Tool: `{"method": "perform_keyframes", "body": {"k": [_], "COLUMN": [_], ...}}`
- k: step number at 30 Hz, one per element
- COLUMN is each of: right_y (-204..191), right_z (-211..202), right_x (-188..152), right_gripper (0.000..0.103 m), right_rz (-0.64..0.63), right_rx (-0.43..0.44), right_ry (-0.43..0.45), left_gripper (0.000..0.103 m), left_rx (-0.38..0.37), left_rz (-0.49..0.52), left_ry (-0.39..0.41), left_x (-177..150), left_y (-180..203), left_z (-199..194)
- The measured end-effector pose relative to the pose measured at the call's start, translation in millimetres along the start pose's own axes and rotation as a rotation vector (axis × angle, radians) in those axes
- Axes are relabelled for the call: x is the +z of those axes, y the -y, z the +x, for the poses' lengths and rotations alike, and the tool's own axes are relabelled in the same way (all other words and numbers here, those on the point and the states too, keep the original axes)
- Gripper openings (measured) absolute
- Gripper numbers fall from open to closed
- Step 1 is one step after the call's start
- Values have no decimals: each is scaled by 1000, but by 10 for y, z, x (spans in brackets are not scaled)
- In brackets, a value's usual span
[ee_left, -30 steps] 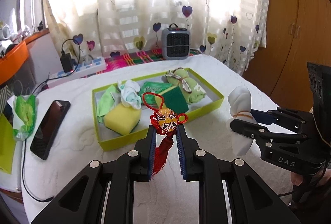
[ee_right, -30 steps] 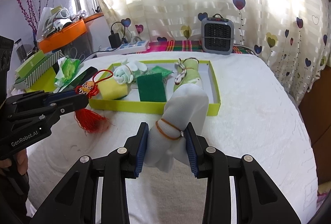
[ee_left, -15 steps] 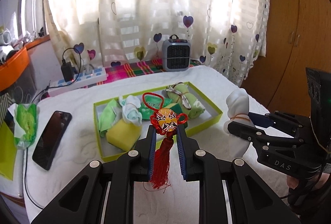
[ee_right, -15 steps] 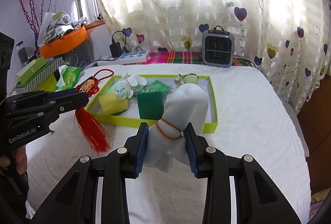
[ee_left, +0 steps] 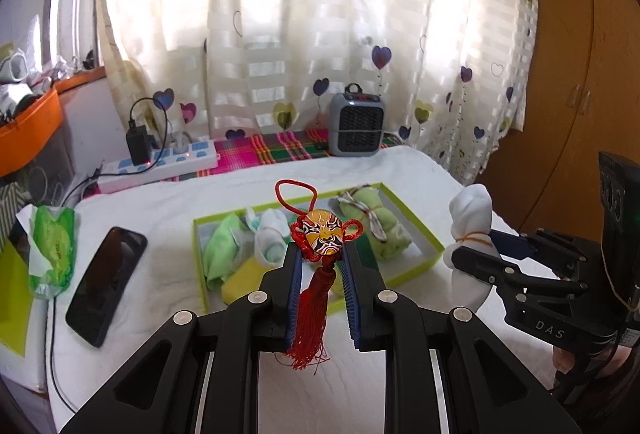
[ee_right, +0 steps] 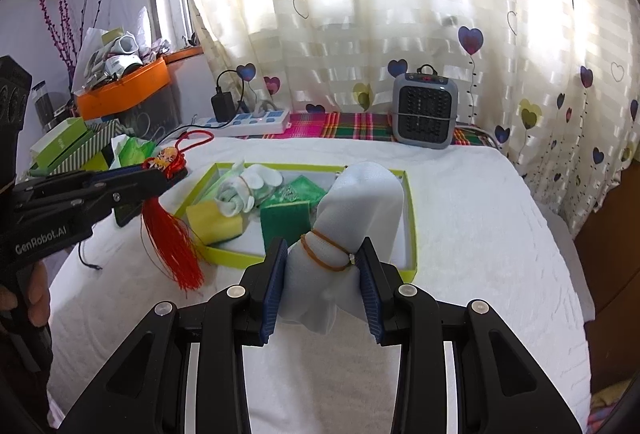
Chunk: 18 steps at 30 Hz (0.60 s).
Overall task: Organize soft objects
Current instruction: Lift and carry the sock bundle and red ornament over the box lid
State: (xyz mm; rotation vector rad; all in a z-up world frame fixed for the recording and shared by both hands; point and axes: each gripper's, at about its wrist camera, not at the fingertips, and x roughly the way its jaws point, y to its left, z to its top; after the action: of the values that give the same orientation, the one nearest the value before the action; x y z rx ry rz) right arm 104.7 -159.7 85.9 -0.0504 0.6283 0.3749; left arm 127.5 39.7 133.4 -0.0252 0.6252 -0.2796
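My left gripper (ee_left: 320,258) is shut on a red tassel charm with a painted mask face (ee_left: 322,236), held in the air above the white table; it also shows in the right wrist view (ee_right: 168,230). My right gripper (ee_right: 322,258) is shut on a white rolled sock bound with a rubber band (ee_right: 352,209), also seen in the left wrist view (ee_left: 470,230). Beyond both lies a lime-green tray (ee_right: 412,230) holding a yellow sponge (ee_right: 214,222), a green pad (ee_right: 286,226), a white-green sock bundle (ee_right: 244,189) and a green rolled cloth (ee_left: 374,224).
A black phone (ee_left: 106,280) and a green tissue pack (ee_left: 52,246) lie left of the tray. A grey heater (ee_right: 424,117) and a power strip (ee_right: 252,121) stand at the back. An orange bin (ee_right: 124,89) and boxes (ee_right: 68,147) sit far left.
Both grippers have risen and pulled back from the table with their objects. The tassel now hangs free in the air, and the tray looks farther away.
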Motion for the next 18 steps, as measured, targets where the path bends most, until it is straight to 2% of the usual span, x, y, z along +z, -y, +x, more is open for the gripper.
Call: {"method": "perform_keyframes", "body": {"k": [18], "right_y": [194], "right_z": [321], "right_x": [369], "right_gripper": [37], "right_rz": [-14], "right_rx": [-37], "right_ry": [0], "left_gripper": [18], "left_rx": [-24], "left_rz": [-24], "left_ry": [48], "left_x": [503], "left_y": [-109], "left_z": [297]}}
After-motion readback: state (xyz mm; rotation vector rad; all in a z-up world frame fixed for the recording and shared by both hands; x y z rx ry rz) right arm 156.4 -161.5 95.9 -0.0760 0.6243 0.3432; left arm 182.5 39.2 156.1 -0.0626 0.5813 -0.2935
